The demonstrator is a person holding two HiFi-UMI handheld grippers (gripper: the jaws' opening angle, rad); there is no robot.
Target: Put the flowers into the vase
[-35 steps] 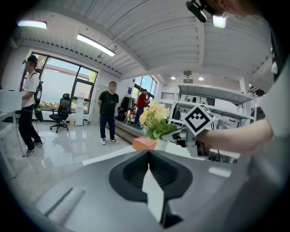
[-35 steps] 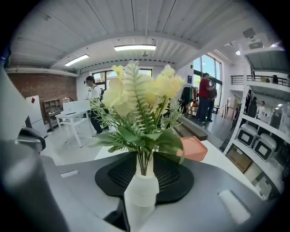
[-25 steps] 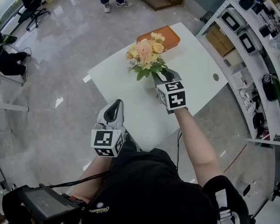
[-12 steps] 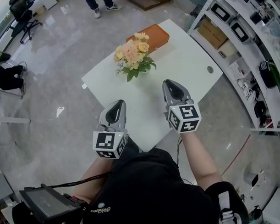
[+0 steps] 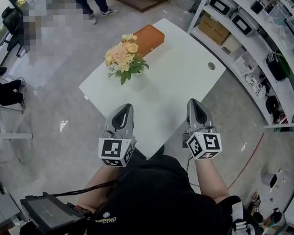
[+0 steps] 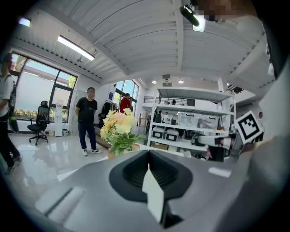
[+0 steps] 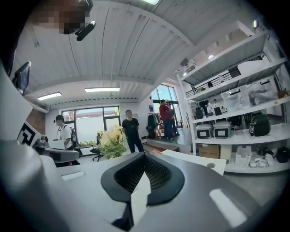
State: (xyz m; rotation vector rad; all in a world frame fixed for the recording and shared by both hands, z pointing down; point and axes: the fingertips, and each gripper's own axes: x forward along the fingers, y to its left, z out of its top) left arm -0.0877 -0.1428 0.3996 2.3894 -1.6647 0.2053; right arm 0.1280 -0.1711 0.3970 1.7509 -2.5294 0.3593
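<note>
L tongs (image 5: 124, 107) clenched, R tongs (image 5: 192, 102) just clenched, both empty; flowers (image 5: 122, 57) well ahead.

Left gripper (image 6: 148, 159), jaws together and empty, faces the flowers (image 6: 118, 129).

The flowers (image 5: 122, 56), a bunch of pale yellow and peach blooms over green leaves, stand upright near the far left corner of the white table (image 5: 184, 84). The foliage hides the vase.
</note>
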